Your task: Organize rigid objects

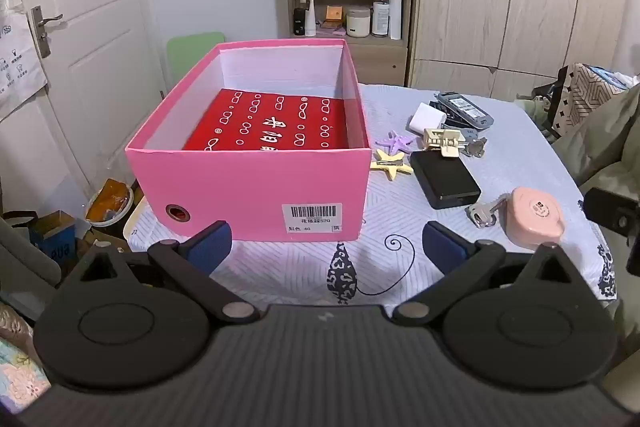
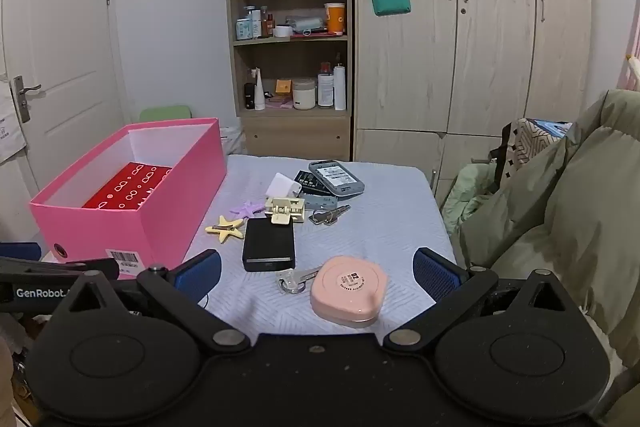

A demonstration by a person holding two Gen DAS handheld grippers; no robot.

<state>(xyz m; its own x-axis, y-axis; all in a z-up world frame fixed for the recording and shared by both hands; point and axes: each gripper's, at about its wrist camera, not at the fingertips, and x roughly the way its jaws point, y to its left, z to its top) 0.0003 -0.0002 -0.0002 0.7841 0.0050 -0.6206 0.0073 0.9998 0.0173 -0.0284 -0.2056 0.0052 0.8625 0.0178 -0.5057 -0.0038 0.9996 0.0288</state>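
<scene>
At the left edge of the table, which wears a pale, finely ribbed cloth, stands an open pink cardboard box with smooth matte walls and a flat red packet lying on its floor. The left gripper hovers just before the box's near wall, jaws spread wide and empty; if it drives forward it could shove the light box toward the table's far edge. Just right of the box lie a yellow star clip and a purple star clip, thin hard plastic with points that may slip out of blunt pads. Next comes a black block, slab-shaped with a smooth face, touching a cream hinged clip; behind these, nearer the far edge, a white plug, a dark flat card and a grey phone overlap, so lifting one may drag the others. Keys lie beside that heap. Near the front edge sits a pink rounded case, glossy and pebble-shaped, touching a second bunch of keys. The right gripper hangs over it, jaws wide and empty; a squeeze on its curved sides could pop it loose toward the table's near edge, and the keys might catch.
</scene>
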